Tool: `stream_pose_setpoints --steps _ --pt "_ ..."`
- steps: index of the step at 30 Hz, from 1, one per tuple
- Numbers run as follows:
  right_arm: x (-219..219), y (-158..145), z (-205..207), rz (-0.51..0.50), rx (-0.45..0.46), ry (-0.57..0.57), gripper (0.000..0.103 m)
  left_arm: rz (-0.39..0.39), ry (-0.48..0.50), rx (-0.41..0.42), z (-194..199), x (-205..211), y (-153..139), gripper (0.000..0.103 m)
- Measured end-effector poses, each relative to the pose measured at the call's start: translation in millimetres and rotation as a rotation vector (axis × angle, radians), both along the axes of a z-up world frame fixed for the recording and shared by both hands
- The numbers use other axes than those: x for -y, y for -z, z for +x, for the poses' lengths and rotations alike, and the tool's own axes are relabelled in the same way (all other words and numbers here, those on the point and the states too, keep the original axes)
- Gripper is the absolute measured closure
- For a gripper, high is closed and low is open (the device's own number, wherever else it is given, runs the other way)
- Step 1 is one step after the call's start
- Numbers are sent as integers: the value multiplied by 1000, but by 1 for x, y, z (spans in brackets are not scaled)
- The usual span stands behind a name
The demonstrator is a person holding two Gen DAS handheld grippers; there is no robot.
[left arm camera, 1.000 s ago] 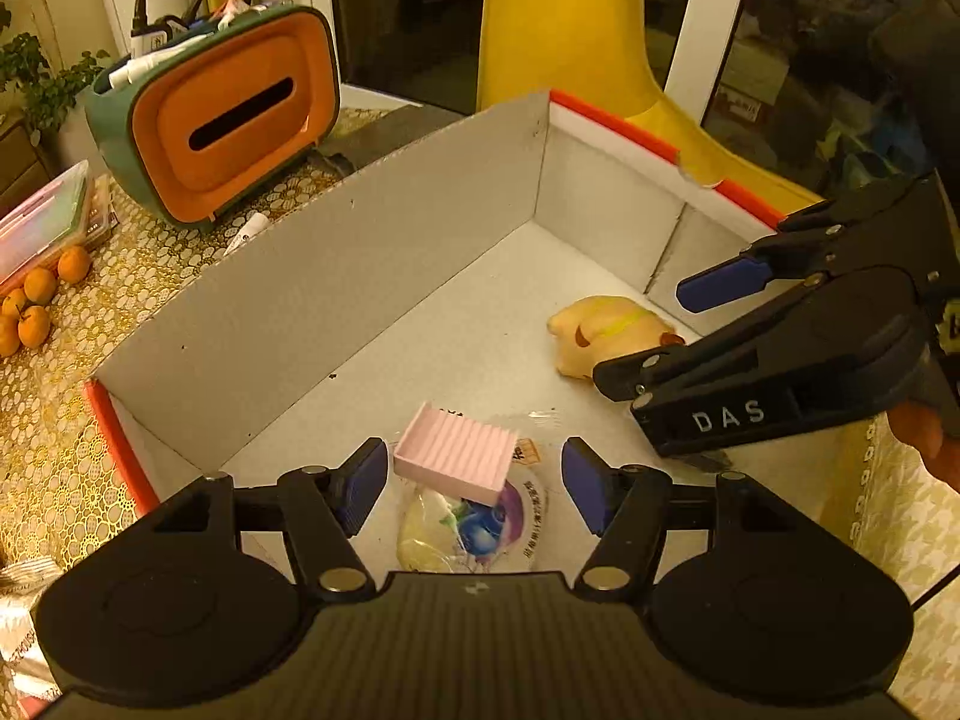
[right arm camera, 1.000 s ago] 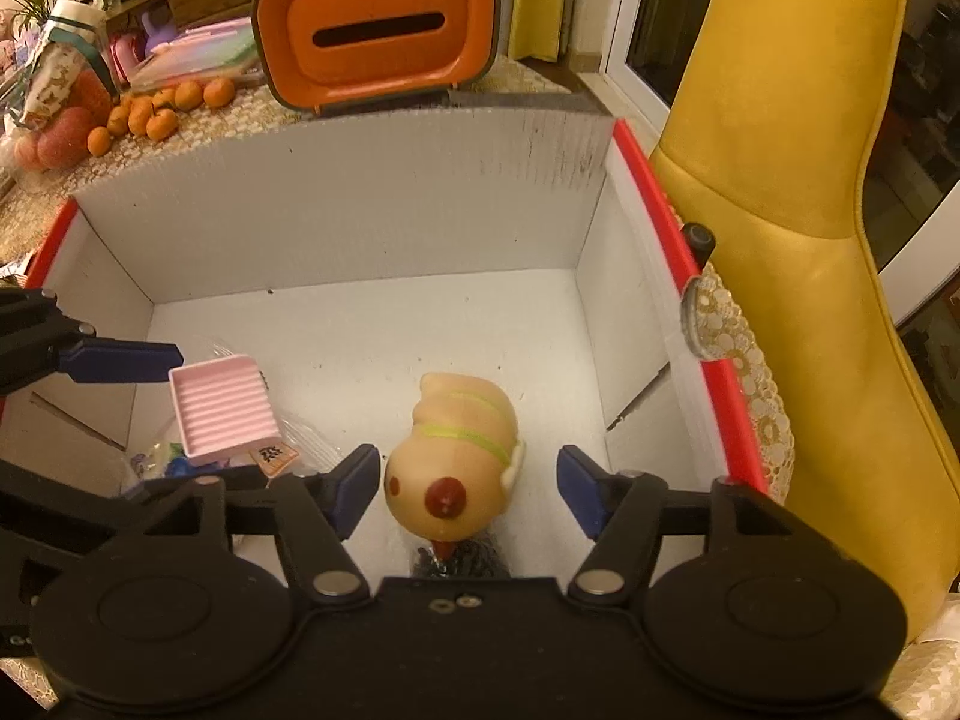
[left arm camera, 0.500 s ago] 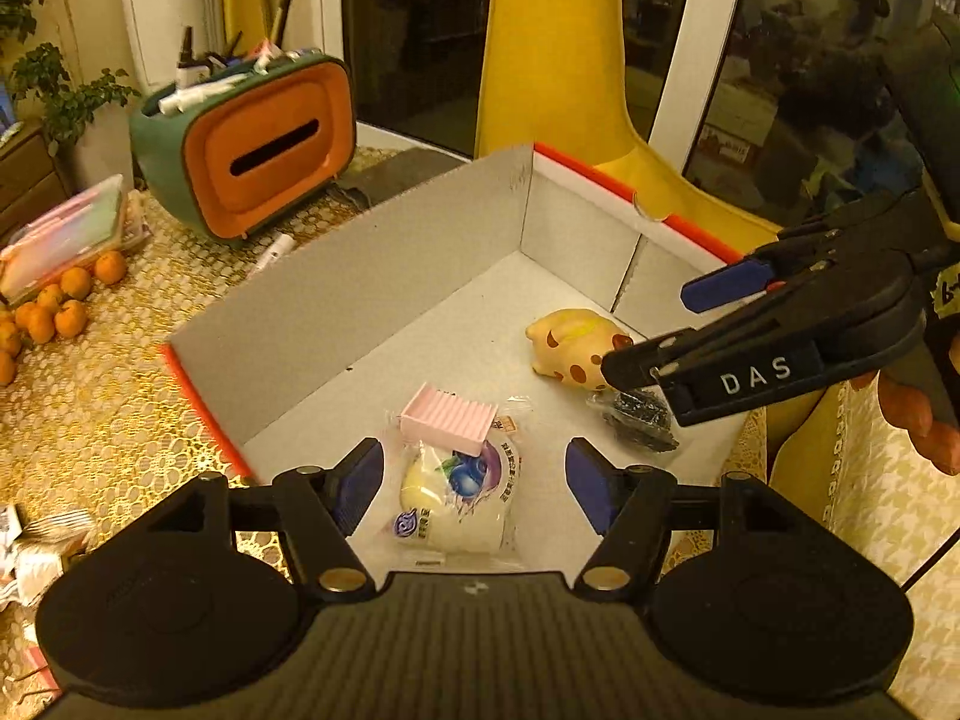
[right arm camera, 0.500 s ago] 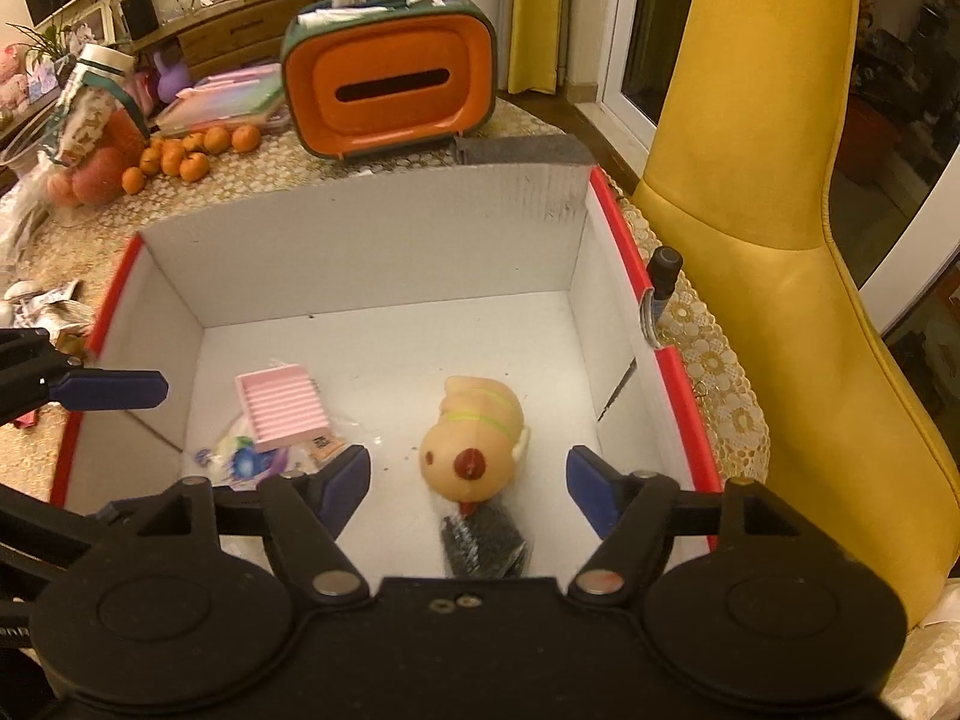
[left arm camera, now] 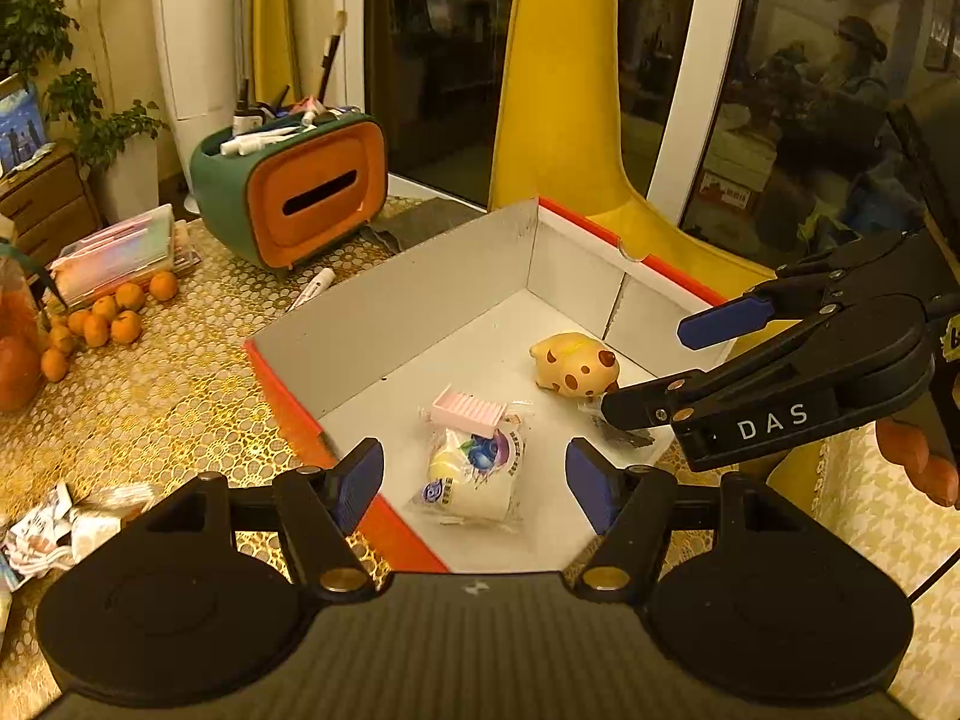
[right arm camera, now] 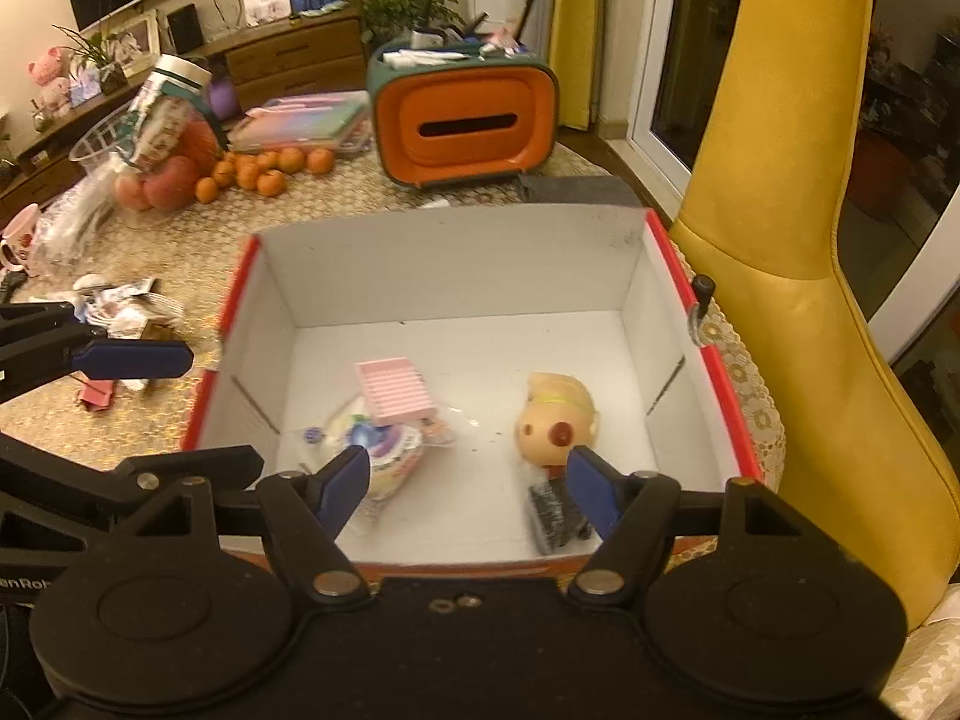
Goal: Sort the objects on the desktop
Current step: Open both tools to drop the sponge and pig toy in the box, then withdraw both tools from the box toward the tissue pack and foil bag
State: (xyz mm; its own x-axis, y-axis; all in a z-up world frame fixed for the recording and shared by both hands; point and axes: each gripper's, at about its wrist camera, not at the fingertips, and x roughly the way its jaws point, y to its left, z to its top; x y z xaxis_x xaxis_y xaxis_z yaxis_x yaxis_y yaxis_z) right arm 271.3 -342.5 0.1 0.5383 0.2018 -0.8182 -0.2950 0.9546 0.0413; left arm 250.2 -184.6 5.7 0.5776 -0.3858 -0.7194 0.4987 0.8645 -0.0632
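With both grippers lifted clear of the white box [right arm camera: 456,252], the step in hand looks like pulling back from a finished drop and going for the next loose item. The left gripper [left arm camera: 474,480] has its fingers spread and holds nothing; the right gripper [right arm camera: 468,489] is likewise spread and empty. Inside the box, a pink ridged tray [right arm camera: 395,390] lies on a wrapped snack packet [left arm camera: 471,471] towards the left wall, the spotted toy animal [left arm camera: 576,363] sits nearer the right wall, and a small dark brush-like piece [right arm camera: 555,516] lies by the near edge. To do this well, keep both hands rising until the fingers are above the red rim [left arm camera: 288,396], then swing out to the crumpled wrappers [right arm camera: 120,306] on the tablecloth left of the box, without clipping the wall. Compared with a second ago, both cameras sit higher and further back: the box looks smaller, more tablecloth and the oranges [right arm camera: 264,171] show, and both sets of jaws opened a little.
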Motion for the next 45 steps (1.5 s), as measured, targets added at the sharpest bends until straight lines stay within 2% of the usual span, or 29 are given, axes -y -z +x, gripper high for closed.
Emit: stream_pose_setpoints --steps 6,9,13,20,24,27,31,45 --pt "-11 -8 -17 4 46 -8 27 -9 -20 23 -20 -17 -3 37" --pt "-16 -11 -24 14 65 -15 24 -15 -29 35 -30 -25 -4 30" --pt "-25 -14 -34 34 93 -22 19 -34 -48 47 -43 -40 -6 29" --pt "-43 -15 -53 63 127 -33 10 -42 -82 82 -64 -70 -9 20" --pt "-56 -17 -65 74 151 -40 7 -62 -106 100 -75 -92 -11 18" --pt "-69 -18 -73 75 156 -46 4 -68 -126 112 -82 -107 -11 11" --pt "-86 -17 -80 79 158 -55 4 -60 -139 127 -90 -126 -8 4" --pt "-146 -6 -79 71 169 -43 3 -97 -215 128 -99 -206 12 0"
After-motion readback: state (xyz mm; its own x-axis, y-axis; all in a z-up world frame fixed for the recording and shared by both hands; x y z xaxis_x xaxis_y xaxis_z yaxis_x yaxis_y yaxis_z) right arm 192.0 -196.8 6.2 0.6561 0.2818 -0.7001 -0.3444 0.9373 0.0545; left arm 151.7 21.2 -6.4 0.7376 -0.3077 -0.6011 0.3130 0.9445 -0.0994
